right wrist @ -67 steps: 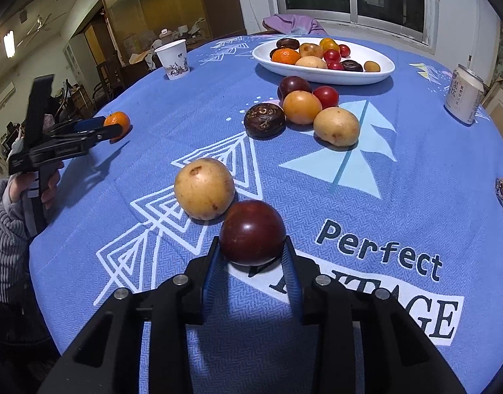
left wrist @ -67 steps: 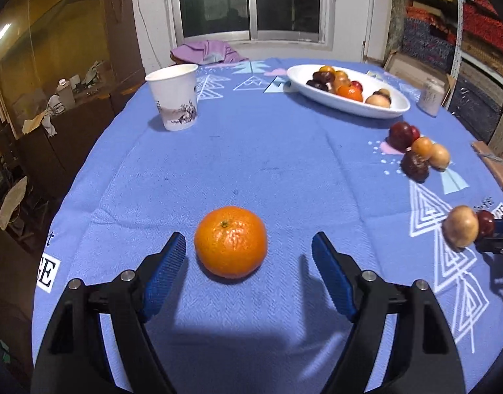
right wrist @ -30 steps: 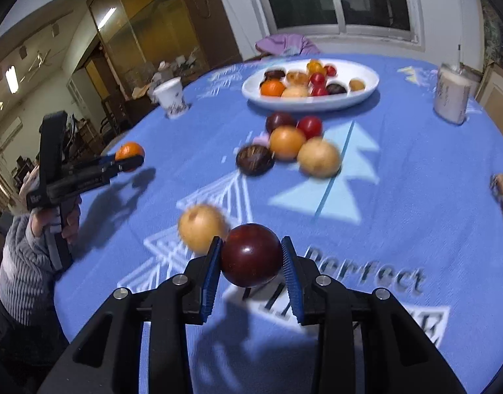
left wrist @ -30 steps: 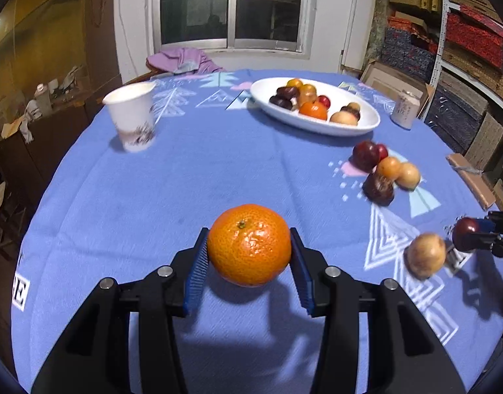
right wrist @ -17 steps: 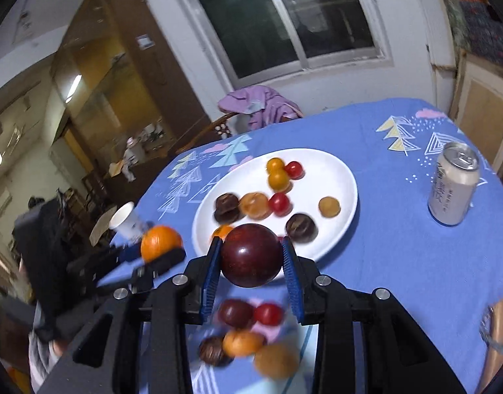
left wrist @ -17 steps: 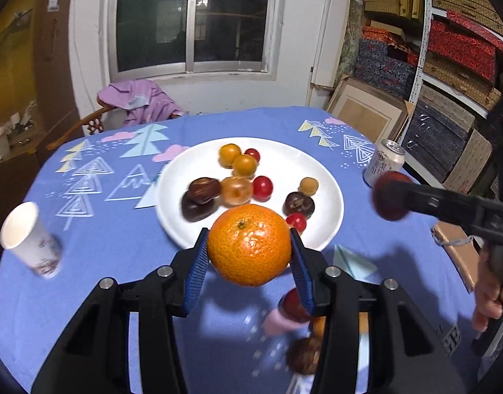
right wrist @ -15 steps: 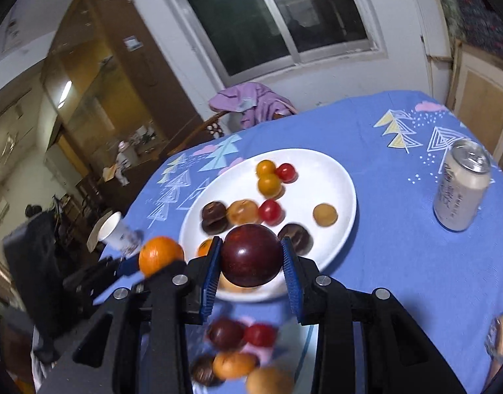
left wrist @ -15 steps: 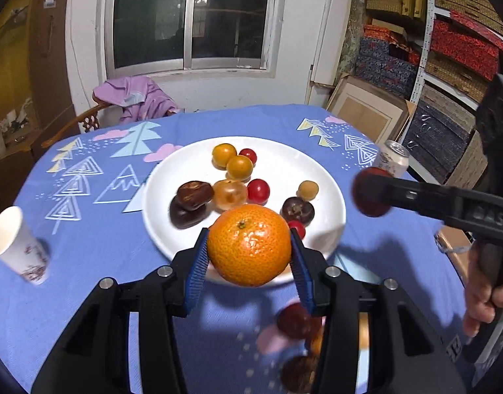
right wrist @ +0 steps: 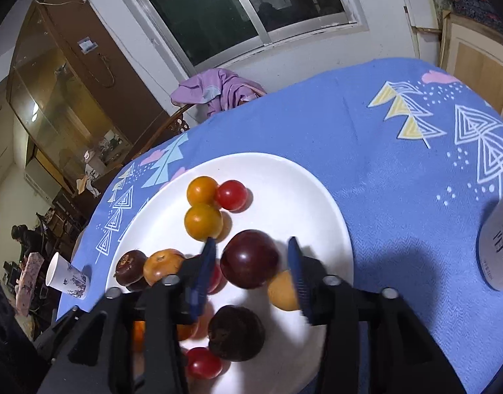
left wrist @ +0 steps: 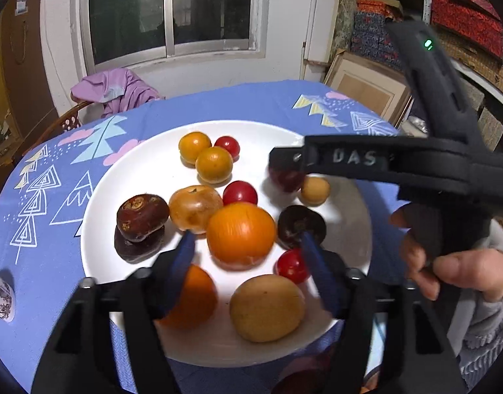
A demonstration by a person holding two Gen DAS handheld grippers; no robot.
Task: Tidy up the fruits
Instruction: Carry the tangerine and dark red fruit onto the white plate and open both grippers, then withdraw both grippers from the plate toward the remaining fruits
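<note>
Both grippers: half a second ago clamped, my left gripper (left wrist: 248,246) and right gripper (right wrist: 251,262) now gape, holding nothing.
Mandarin (left wrist: 240,234): mid-frame, dropped onto the white plate (left wrist: 126,170).
Plum (right wrist: 249,259): released there too.
Meaning: two fruits delivered.
Crowding: tomatoes, potato (left wrist: 267,308) nearby.
Beyond: can (right wrist: 499,252) right, cup (right wrist: 67,277) left.
</note>
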